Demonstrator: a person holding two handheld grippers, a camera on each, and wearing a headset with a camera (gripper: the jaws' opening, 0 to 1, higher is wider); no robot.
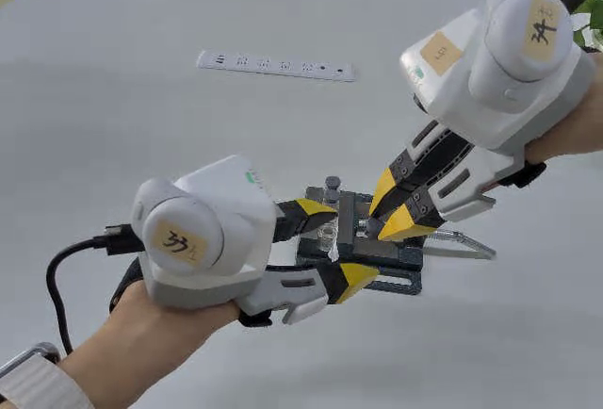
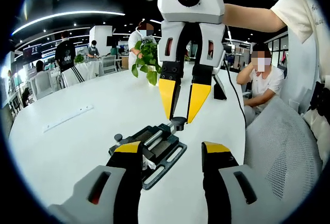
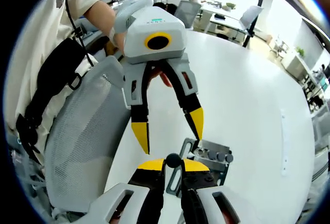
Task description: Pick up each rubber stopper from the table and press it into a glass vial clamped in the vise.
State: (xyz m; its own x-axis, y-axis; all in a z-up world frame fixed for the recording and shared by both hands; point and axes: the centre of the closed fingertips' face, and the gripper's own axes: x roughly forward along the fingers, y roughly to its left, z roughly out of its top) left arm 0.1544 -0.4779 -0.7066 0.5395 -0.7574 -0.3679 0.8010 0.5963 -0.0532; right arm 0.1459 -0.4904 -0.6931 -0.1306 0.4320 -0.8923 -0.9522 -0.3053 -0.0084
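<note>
- Here, in the head view, the left gripper (image 1: 336, 242) is reaching in from the near left with its jaws standing wide apart. A glass vial (image 1: 327, 234) is sitting upright in the vise (image 1: 382, 251) on the grey table (image 1: 141, 136) and looks to be between those jaws.
- The right gripper (image 1: 374, 227) is pointing down from the far right, its yellow tips drawn close together just above the vise. What they are pinching is too small to tell from here. A white power strip (image 1: 275, 65) is lying well apart, toward the far side of the table.
- In the left gripper view, the left gripper's own jaws are gaping and holding nothing, with the vise lying between and just beyond them. The right gripper is hanging over the far end of the vise, its tips angling in toward each other. A potted plant (image 2: 147, 61) is standing farther back on the table, and a mesh chair (image 2: 289, 146) is sitting at the right.
- In the right gripper view, the right gripper's jaws are squeezing a small dark rubber stopper (image 3: 172, 159) between their yellow tips. The stopper is off the table, in the air near the vise. The left gripper is facing it from across, spread open and empty.
</note>
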